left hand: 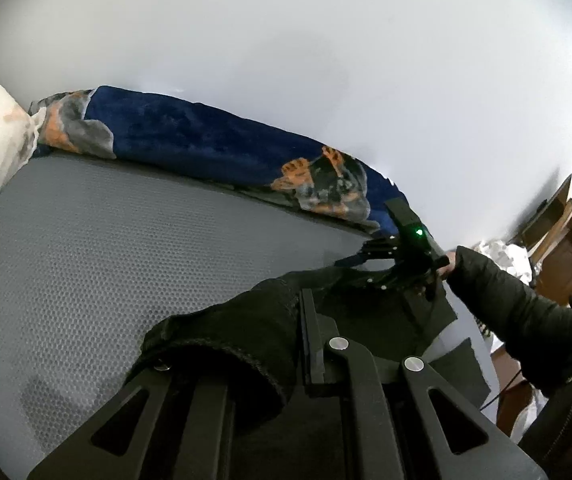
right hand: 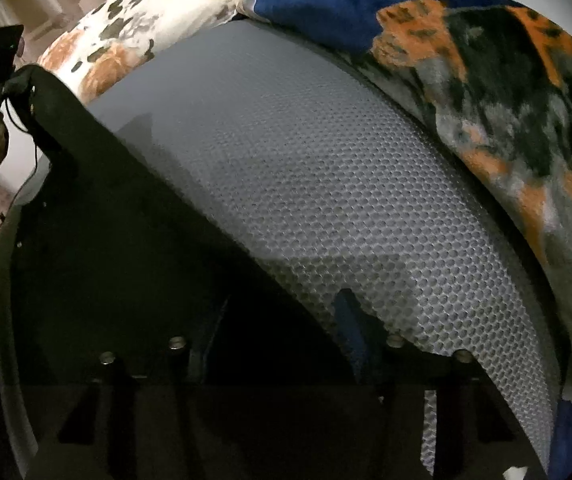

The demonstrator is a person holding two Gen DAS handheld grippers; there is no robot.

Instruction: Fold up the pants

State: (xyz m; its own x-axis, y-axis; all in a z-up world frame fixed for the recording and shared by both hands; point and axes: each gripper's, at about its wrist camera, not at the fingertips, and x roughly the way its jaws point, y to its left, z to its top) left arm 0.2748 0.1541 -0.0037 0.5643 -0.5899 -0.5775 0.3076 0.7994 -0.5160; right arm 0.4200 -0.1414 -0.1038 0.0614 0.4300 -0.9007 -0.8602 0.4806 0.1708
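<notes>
Left gripper (left hand: 306,340) jaws clamped on black pants (left hand: 237,332); right gripper (left hand: 390,268) jaws pinch the far edge. Pants held above grey mattress (left hand: 105,240); blue blanket (left hand: 205,136) behind.

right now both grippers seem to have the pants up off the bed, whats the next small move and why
Probably lower both together and lay the black pants flat on the grey mattress. The left gripper and the right gripper each appear clamped on an edge, the cloth hangs between them, and the blue blanket lies along the far side.
</notes>
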